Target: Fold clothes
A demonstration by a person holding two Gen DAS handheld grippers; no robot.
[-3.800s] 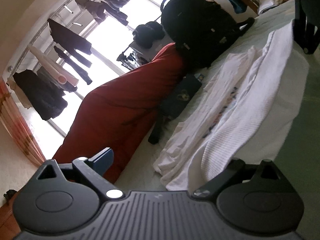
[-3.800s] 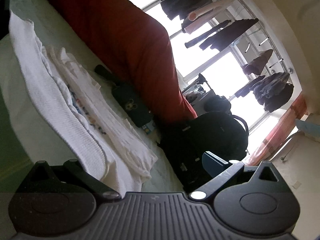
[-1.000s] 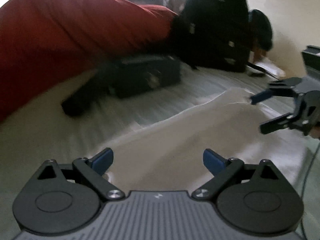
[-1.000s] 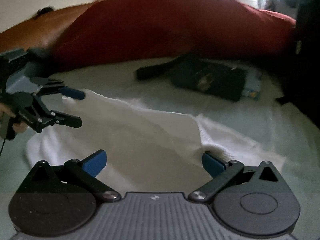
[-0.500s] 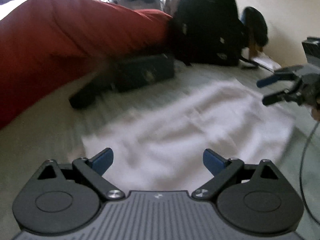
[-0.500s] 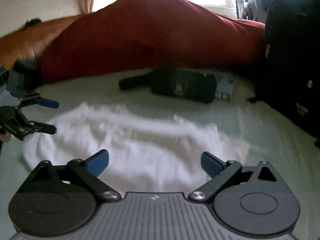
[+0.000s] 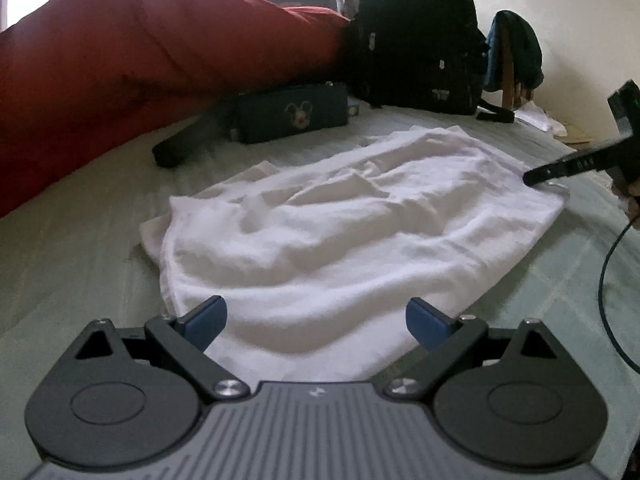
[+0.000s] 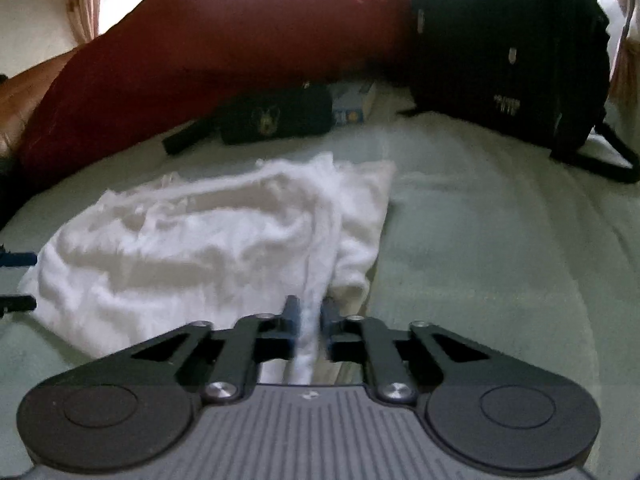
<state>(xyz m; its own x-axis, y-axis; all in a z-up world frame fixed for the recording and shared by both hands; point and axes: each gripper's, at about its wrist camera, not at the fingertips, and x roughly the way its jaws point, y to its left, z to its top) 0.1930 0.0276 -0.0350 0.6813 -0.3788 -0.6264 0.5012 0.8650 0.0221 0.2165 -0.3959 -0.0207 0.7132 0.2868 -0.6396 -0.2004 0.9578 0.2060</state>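
A white garment (image 7: 340, 220) lies rumpled and folded over on the pale green bed sheet (image 8: 480, 240). My left gripper (image 7: 316, 320) is open, its blue pads straddling the garment's near edge without touching it. In the right wrist view, my right gripper (image 8: 308, 316) has its jaws closing, and a strip of the garment's (image 8: 200, 240) near right corner is pinched between the pads. The left wrist view shows the right gripper (image 7: 532, 178) at the cloth's far right corner. The left gripper's (image 8: 16, 280) tips show at the left edge of the right wrist view.
A red blanket (image 7: 140, 48) is heaped along the back of the bed. A black backpack (image 7: 420, 40) stands at the back right, with a dark pouch (image 7: 292, 116) and its strap in front of the blanket. A thin cable (image 7: 608, 280) hangs at the right.
The garment has dropped flat onto the sheet. My right gripper went from wide open to pinched on the near right corner. Both grippers slid to the garment's near edge.
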